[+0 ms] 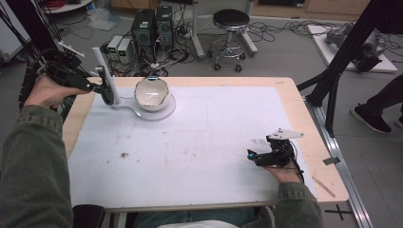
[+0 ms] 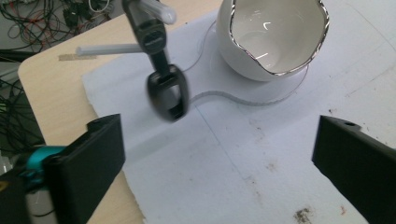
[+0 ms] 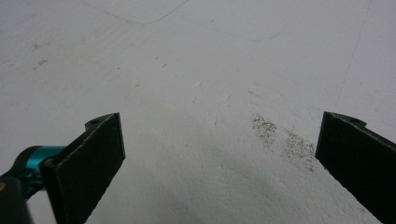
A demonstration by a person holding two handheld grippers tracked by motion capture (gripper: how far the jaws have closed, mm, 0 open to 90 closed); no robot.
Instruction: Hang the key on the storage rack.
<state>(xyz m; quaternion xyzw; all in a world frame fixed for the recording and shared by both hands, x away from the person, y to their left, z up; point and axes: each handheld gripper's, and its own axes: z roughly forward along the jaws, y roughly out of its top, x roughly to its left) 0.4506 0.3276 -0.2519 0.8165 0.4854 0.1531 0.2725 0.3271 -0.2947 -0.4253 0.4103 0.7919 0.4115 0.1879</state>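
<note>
Beside the white bowl point(image 2: 273, 39), on its left in the high view: 1 black-and-white tool point(image 2: 161, 70), leaning, blurred, apparently untouched. Left gripper point(image 2: 215, 154): jaws spread wide, nothing between them, just short of the tool. Right gripper point(image 3: 219, 158): jaws apart, empty, well away from the bowl over the white mat point(image 3: 196, 70). Risk: the unsupported tool may topple against the bowl.

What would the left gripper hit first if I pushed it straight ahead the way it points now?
Probably the black loop-ended tool, which hangs just ahead between the open jaws of the left gripper. The white bowl stands farther on and off to the side. Depth is hard to judge.
</note>
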